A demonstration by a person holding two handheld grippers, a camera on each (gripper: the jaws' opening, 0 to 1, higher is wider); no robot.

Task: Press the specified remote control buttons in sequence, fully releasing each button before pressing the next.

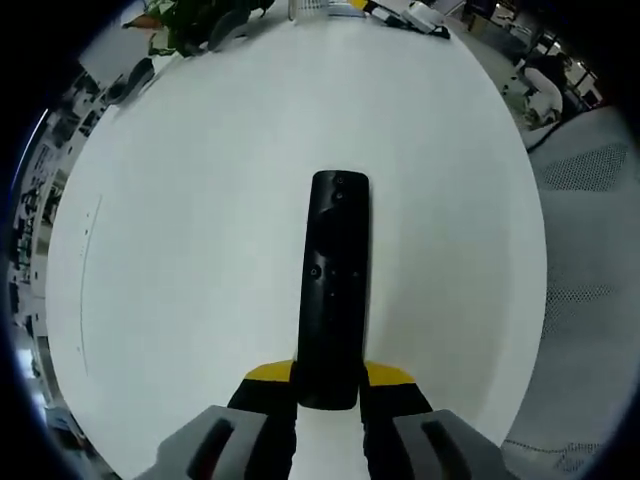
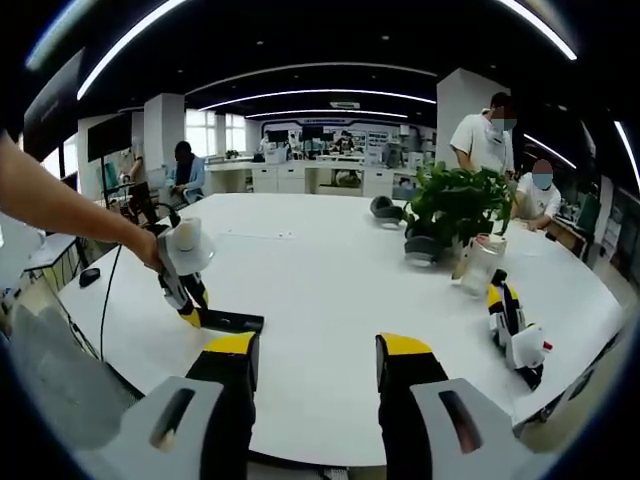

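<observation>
Two yellow-tipped jaws of the left gripper (image 1: 328, 385) rise from the bottom of the left gripper view and are clamped on the near end of a black remote control (image 1: 334, 285), one jaw on each long side. The remote lies flat on the white tabletop (image 1: 190, 230), its length running straight away from the camera, with a few small round buttons visible on its upper face — too small to tell apart. At the far edge of the tabletop sit a green plant (image 1: 190, 22) and some small clutter; a mesh chair back (image 1: 590, 200) stands off to the right.

In the right gripper view, the right gripper (image 2: 316, 368) hangs above the near part of the same white tabletop (image 2: 320, 270) with its jaws parted and nothing between them. To the left, a person's bare arm (image 2: 60, 205) reaches in holding the left gripper (image 2: 190, 318), whose tips touch the end of the remote control (image 2: 232, 321) lying flat on the tabletop. The right gripper is well apart from the remote. On the right side of the tabletop stand a potted plant (image 2: 455, 205) and a clear bottle (image 2: 480, 262), and another yellow-and-black gripper device (image 2: 515, 325) rests near the edge. People sit and stand around desks in the office behind.
</observation>
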